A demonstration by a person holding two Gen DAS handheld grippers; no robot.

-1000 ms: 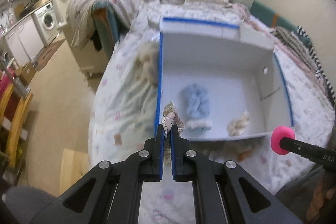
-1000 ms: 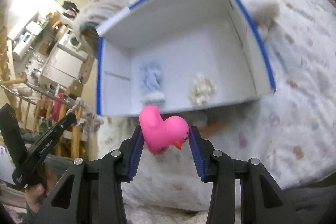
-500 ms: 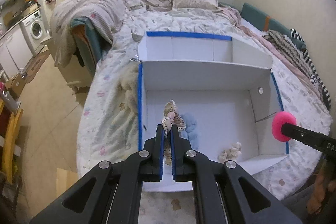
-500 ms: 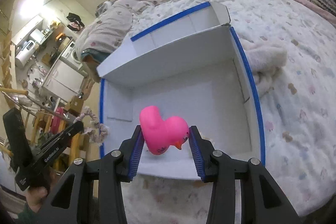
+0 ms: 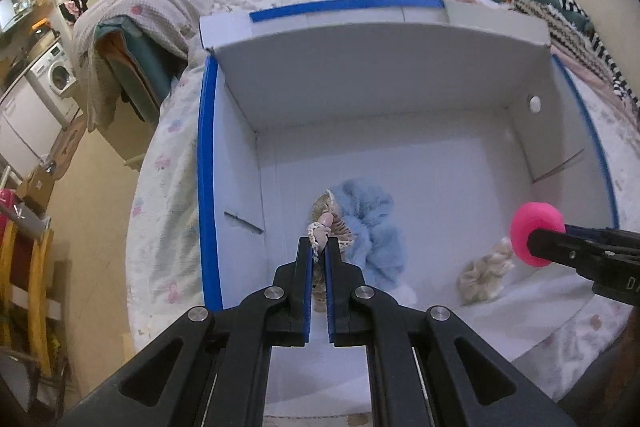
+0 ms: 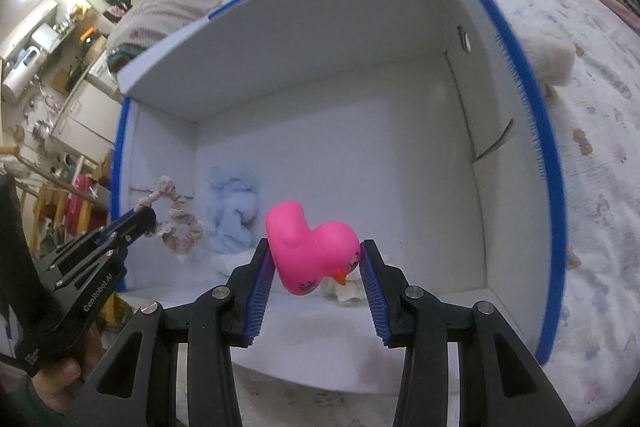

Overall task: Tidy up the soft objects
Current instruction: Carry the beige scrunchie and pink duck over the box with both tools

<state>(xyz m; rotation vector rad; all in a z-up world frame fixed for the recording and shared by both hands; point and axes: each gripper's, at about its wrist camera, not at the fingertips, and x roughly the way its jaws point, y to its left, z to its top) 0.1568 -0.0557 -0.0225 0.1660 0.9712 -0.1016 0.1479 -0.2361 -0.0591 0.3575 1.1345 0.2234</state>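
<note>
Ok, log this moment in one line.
left gripper: shut on scrunchie | right gripper: shut on pink duck | both over white box

The left gripper [image 5: 319,247] points steeply downward, its 2 blue-padded jaws pressed nearly together on a beige scrunchie [image 5: 322,227] pinched at the tips. In the right wrist view this gripper enters from the lower left, gripped by a hand [image 6: 60,381] at its handle. The right gripper [image 6: 316,259] also tilts steeply down, its 2 jaws spread partway and clamped on either side of a pink rubber duck [image 6: 310,251]. In the left wrist view it reaches in from the right edge.
</note>
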